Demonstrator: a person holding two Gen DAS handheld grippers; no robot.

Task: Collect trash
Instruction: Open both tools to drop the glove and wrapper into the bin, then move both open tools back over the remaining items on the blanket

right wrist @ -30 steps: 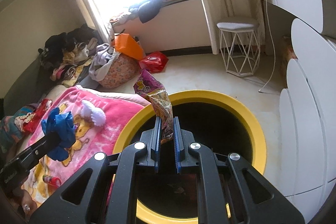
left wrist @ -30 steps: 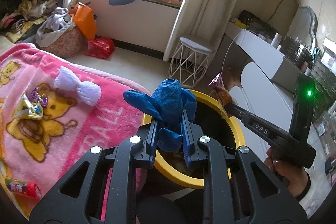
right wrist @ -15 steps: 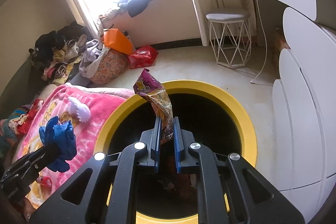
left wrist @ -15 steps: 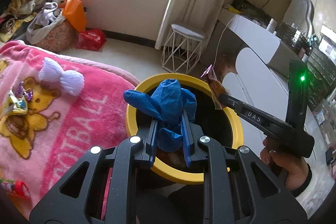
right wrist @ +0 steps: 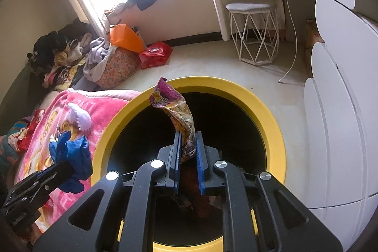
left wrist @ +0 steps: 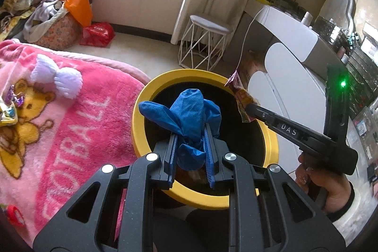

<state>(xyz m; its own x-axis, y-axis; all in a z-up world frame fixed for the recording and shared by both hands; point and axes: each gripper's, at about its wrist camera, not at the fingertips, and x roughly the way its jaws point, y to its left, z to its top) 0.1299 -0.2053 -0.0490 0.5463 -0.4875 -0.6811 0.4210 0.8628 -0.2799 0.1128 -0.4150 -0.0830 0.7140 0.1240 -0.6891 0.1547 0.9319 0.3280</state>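
Yellow rim of the bin [left wrist: 141, 110] rings a wide dark opening, its edge just beside the pink blanket [left wrist: 70, 122] lettered "FOOTBALL". The left tongs [left wrist: 191, 152] clamp a crumpled blue glove [left wrist: 189, 110] over that opening; the right tongs [right wrist: 187, 155], marked "DAS", pinch a purple-and-yellow snack wrapper [right wrist: 174, 108] above it.

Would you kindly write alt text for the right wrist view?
The right tongs pinch a crumpled snack wrapper above a yellow-rimmed bin. At lower left, the left tongs hold a blue glove beside a pink blanket.
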